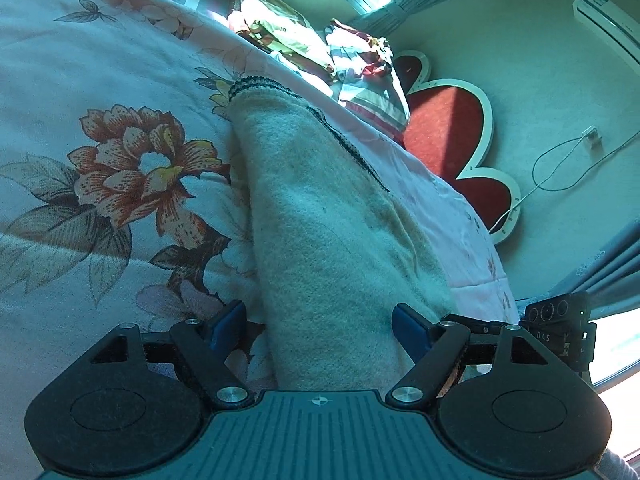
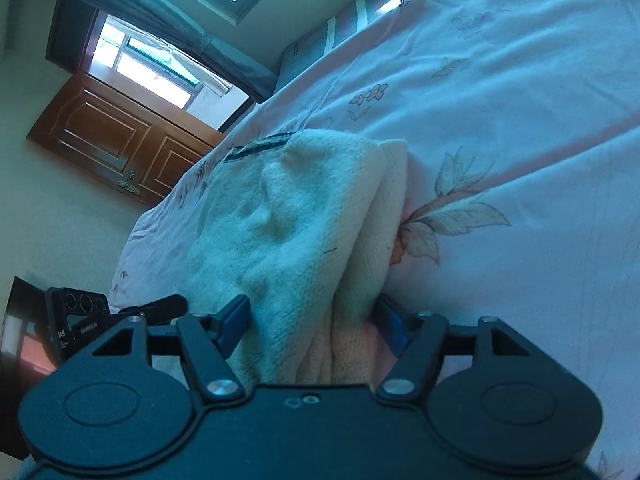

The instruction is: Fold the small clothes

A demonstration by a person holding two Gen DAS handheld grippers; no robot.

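A floral bedspread (image 1: pixel 100 92) covers the bed. At its far end lie crumpled patterned pillows (image 1: pixel 360 64). Beyond them stands a red petal-shaped headboard (image 1: pixel 444 128). A wooden door (image 2: pixel 116 136) stands past the bed's side.

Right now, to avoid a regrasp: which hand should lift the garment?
Probably right: the right gripper has the cream garment filling its jaws; the left gripper shows a gap.

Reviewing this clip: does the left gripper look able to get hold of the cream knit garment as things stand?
Probably yes. The left gripper already straddles the near end of the cream knit garment lying on the floral bedsheet, and nothing lies between. Its jaws stand apart on either side of the fabric; whether the pads press yet is unclear.
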